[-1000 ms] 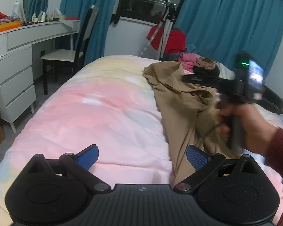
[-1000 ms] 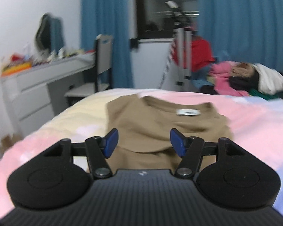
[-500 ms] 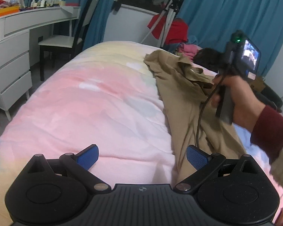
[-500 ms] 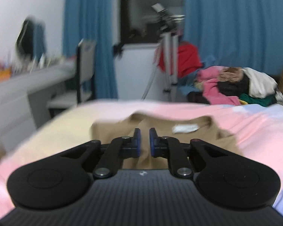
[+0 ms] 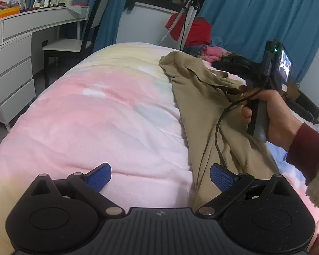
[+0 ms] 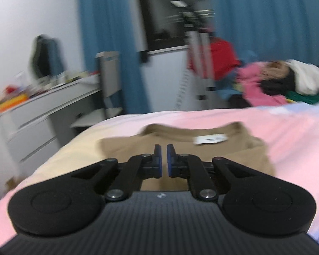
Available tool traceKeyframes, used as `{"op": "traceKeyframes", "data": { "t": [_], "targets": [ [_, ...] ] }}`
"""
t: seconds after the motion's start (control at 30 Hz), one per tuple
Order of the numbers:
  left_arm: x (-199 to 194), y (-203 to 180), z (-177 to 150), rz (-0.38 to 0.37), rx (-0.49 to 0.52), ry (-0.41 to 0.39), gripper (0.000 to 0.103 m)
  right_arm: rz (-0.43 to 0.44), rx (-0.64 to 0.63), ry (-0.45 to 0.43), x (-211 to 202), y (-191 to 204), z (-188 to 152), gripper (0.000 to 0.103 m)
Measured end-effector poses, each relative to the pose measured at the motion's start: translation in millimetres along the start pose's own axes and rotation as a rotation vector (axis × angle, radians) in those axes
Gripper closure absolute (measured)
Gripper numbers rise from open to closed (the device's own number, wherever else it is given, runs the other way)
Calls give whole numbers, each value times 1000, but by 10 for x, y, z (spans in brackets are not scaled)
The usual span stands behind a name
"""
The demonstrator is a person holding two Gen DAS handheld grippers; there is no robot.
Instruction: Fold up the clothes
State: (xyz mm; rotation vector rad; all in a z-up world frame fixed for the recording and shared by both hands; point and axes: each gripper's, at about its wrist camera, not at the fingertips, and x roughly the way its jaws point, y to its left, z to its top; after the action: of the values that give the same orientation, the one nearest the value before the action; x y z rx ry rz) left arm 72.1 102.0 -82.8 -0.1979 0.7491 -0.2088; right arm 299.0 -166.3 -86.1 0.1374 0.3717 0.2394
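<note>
two grippers, one tan t-shirt (image 5: 204,97), one bed. the left gripper (image 5: 160,176) hovers low over the pink pastel bedspread (image 5: 108,114), its two blue pads spread wide with nothing between them; the right pad sits over the shirt's near edge, and whether it touches cannot be told. the right gripper (image 6: 161,159), held in a hand (image 5: 274,110) with a dark red sleeve (image 5: 306,148), points at the shirt's collar end from just above the cloth; its two blue pads stand a narrow slit apart and are opening, with nothing between them. a black cable (image 5: 220,136) trails from its handle down across the shirt.

the t-shirt lies lengthwise along the right half of the bed, creased and loosely bunched, one sleeve folded over near the far end. from the right wrist view its round collar and one white neck label (image 6: 210,138) face up.

beyond the bed: one white dresser (image 5: 12,68), one chair (image 5: 74,42), a tripod, blue curtains, one heap of mixed clothes (image 6: 282,82). the right wrist view is motion-blurred, so the label's print is unreadable; the shirt's hem is hidden behind the gripper bodies.
</note>
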Motion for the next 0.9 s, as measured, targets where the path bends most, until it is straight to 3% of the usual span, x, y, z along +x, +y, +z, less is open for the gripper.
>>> {"op": "traceKeyframes", "data": {
  "t": [0.03, 0.07, 0.1, 0.23, 0.27, 0.33, 0.37, 0.4, 0.57, 0.7, 0.9],
  "targets": [
    [9, -6, -5, 2, 2, 3, 3, 18, -16, 16, 13, 66, -7, 62],
    [21, -9, -13, 10, 6, 1, 3, 27, -35, 24, 31, 120, -17, 43],
    [33, -11, -21, 18, 10, -2, 3, 35, -54, 30, 49, 172, -26, 40],
    [104, 3, -32, 60, 11, -5, 3, 53, -97, 81, 146, 319, -93, 41],
    [123, 12, -29, 59, 4, -6, 3, 35, -102, 90, 170, 336, -94, 44],
    [151, 26, -24, 58, -12, -1, 3, -14, -115, 105, 215, 366, -88, 62],
    [163, 26, -23, 57, -17, 2, 3, -38, -121, 112, 238, 382, -85, 92],
    [161, 21, -25, 55, -17, 2, 3, -55, -98, 105, 235, 345, -64, 98],
    [133, -20, -23, 21, -15, -10, 3, -113, 40, 25, 94, 67, 96, 98],
    [114, -37, -25, -3, -9, -22, 3, -227, 131, 1, 147, -233, 170, 98],
    [165, -57, -48, -33, -11, 5, 3, -378, 257, 90, 520, -722, 24, 98]
  ]
}}
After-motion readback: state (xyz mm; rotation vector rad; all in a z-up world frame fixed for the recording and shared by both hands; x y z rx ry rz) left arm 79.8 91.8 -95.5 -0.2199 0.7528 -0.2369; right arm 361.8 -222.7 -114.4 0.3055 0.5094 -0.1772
